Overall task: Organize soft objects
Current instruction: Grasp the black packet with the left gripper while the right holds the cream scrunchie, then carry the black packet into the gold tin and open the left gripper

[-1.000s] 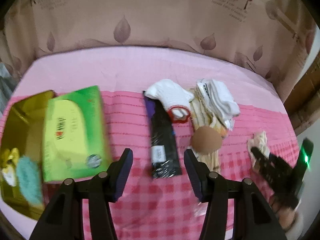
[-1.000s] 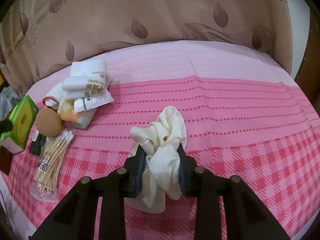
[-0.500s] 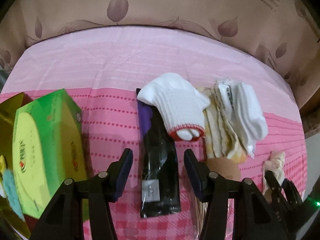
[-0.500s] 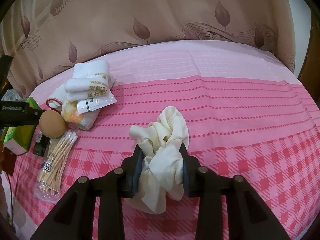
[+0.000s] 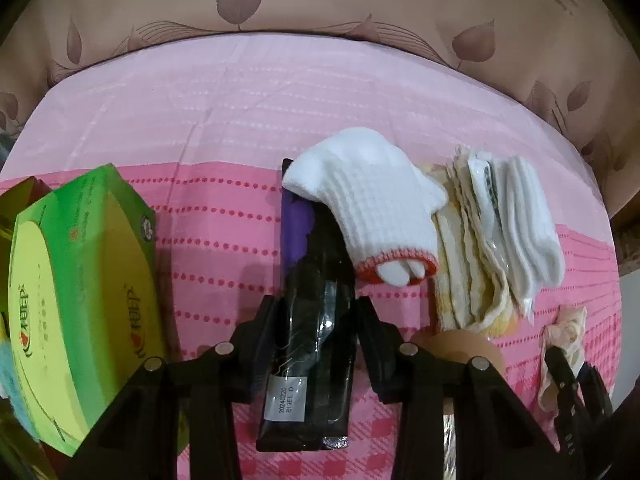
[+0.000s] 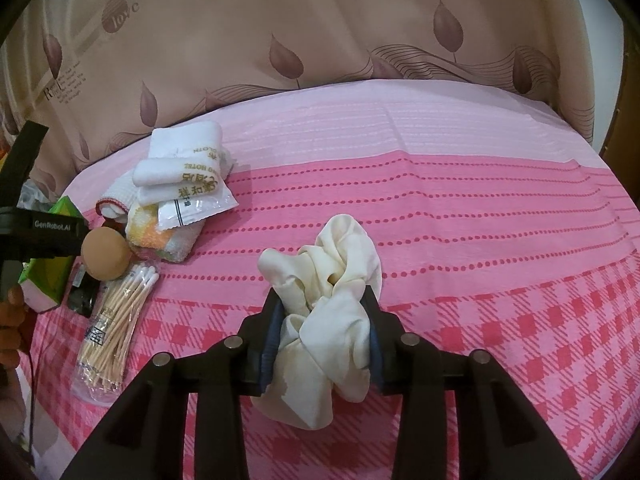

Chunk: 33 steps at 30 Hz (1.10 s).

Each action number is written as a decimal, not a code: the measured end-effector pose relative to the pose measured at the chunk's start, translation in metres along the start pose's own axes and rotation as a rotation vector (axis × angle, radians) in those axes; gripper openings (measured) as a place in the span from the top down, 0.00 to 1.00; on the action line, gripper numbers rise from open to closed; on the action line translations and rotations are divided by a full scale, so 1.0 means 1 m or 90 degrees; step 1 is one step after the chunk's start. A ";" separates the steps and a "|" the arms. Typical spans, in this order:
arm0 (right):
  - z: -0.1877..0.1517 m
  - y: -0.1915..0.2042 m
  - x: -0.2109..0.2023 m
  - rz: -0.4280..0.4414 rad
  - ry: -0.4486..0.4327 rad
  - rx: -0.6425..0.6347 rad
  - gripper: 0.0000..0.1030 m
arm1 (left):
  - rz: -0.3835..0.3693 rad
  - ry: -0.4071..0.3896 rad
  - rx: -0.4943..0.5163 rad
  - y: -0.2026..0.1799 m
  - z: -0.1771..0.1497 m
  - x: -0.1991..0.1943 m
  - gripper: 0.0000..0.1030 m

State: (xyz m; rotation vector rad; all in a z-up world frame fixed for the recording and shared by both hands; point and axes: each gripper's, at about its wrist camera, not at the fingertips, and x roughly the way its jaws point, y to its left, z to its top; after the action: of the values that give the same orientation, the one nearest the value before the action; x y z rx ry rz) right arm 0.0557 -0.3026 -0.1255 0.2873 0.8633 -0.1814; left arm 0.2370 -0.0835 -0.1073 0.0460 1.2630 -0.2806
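Soft goods on desk (image 6: 460, 216)
Right hand-held gripper (image 6: 322, 334) clamped cream cloth (image 6: 328, 300); left hand-held gripper (image 5: 316, 334) stood apart astride black packet (image 5: 316, 320).

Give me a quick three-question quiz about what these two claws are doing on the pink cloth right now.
1. True or false: the right claw is clamped on a cream cloth.
2. What lies between the fingers of the left claw? A) white glove B) black packet C) green box
3. Fill in: the glove's cuff is trimmed in ____.

Key: 1 true; 2 B, with the claw open around it; 3 red.
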 end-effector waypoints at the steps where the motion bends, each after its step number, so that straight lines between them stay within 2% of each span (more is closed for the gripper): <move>1: 0.000 0.000 0.000 0.000 0.000 0.000 0.64 | 0.000 -0.002 0.000 0.002 -0.003 -0.003 0.63; 10: 0.000 0.000 0.000 0.001 0.000 0.001 0.64 | -0.005 -0.001 0.011 0.005 -0.020 -0.012 0.67; 18: 0.000 0.000 0.000 0.001 -0.001 0.001 0.64 | -0.023 -0.013 0.011 0.008 -0.040 -0.037 0.67; 25: 0.000 0.000 0.000 0.002 -0.001 0.001 0.64 | -0.017 -0.023 0.018 0.011 -0.056 -0.058 0.67; 33: 0.001 0.000 0.000 0.002 -0.001 0.001 0.64 | -0.024 -0.060 0.035 0.013 -0.064 -0.094 0.67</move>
State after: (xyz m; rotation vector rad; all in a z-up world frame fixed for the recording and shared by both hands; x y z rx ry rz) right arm 0.0560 -0.3028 -0.1248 0.2905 0.8608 -0.1792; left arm 0.1550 -0.0413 -0.0397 0.0557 1.1633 -0.3459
